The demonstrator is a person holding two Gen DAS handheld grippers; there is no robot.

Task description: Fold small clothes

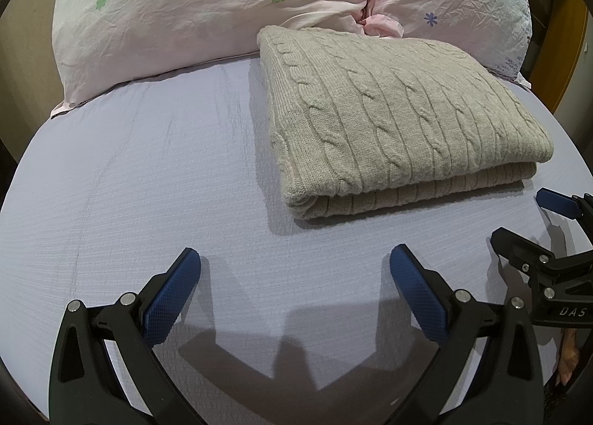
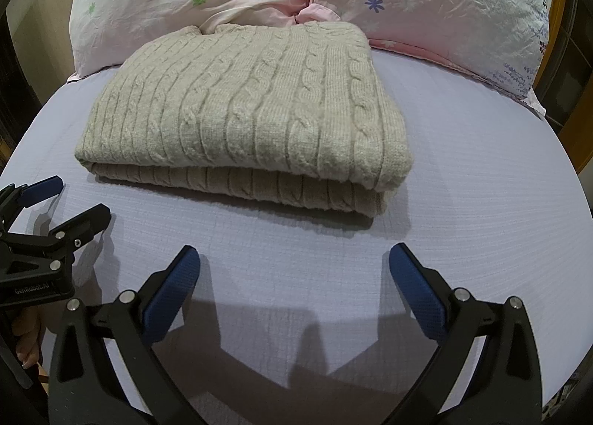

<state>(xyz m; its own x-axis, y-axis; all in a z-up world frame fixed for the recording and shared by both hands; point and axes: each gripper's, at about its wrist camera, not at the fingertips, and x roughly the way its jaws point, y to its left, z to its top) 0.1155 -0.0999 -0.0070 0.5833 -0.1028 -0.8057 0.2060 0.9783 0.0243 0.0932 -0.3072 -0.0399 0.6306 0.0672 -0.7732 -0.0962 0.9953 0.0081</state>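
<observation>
A beige cable-knit sweater [image 1: 393, 117] lies folded into a thick rectangle on the lilac bed sheet [image 1: 148, 184]; in the right wrist view the sweater [image 2: 244, 117] sits ahead and left. My left gripper [image 1: 294, 262] is open and empty, low over the sheet, in front of and left of the sweater. My right gripper [image 2: 294, 262] is open and empty, in front of the sweater's near edge. Each gripper shows in the other's view: the right gripper [image 1: 519, 217] at the right edge, the left gripper [image 2: 81, 198] at the left edge.
Two pink floral pillows [image 1: 185, 9] [image 2: 444, 6] lie across the head of the bed behind the sweater. A wooden bed frame [image 1: 570, 54] rises at the right. Bare sheet [image 2: 481, 165] lies to either side of the sweater.
</observation>
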